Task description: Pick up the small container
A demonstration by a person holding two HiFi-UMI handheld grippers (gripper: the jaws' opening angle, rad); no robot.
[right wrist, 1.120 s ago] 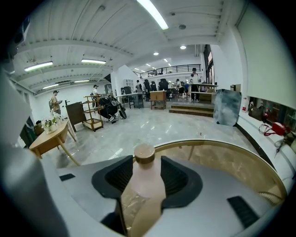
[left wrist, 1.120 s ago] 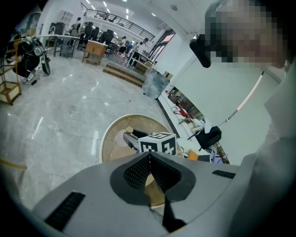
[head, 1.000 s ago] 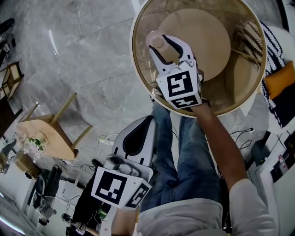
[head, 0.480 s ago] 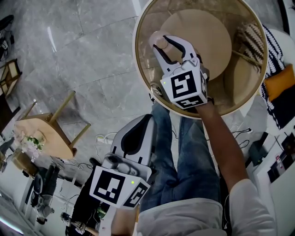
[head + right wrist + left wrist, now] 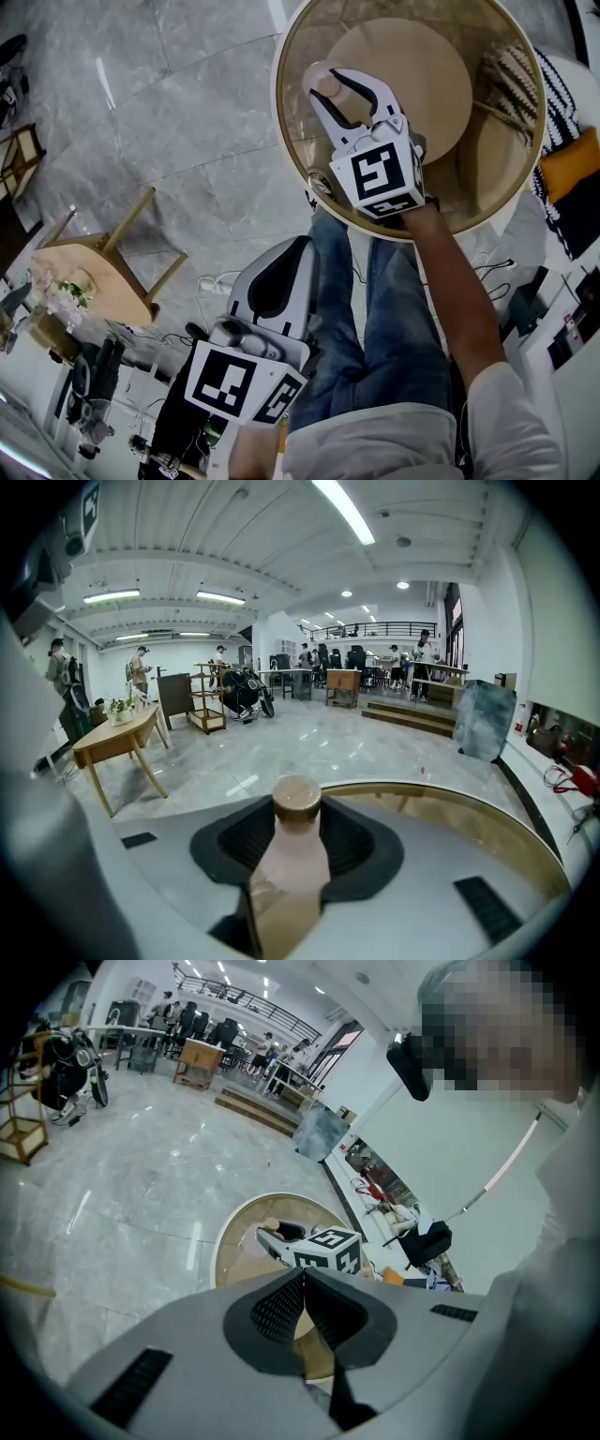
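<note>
The small container (image 5: pixel 323 82) is a pale pink bottle with a brown cap (image 5: pixel 296 799). It stands at the near left of a round glass table (image 5: pixel 281 112) that has a wooden base. My right gripper (image 5: pixel 335 86) reaches over the table's front rim, and its black pads press on the container's body (image 5: pixel 286 874). My left gripper (image 5: pixel 298 246) hangs low beside the person's jeans, shut and empty. In the left gripper view its pads (image 5: pixel 302 1283) meet, and the right gripper (image 5: pixel 309 1246) shows beyond them over the table (image 5: pixel 234 1241).
A wooden side table (image 5: pixel 94 267) with flowers stands on the marble floor at the left. A woven, striped thing (image 5: pixel 511 80) and an orange cushion (image 5: pixel 572 159) lie past the glass table's right side. Cables run along the floor near the person's legs (image 5: pixel 394 319).
My right gripper's jaws have closed in on the container and the gripper has shifted slightly right. The left gripper has barely moved.
</note>
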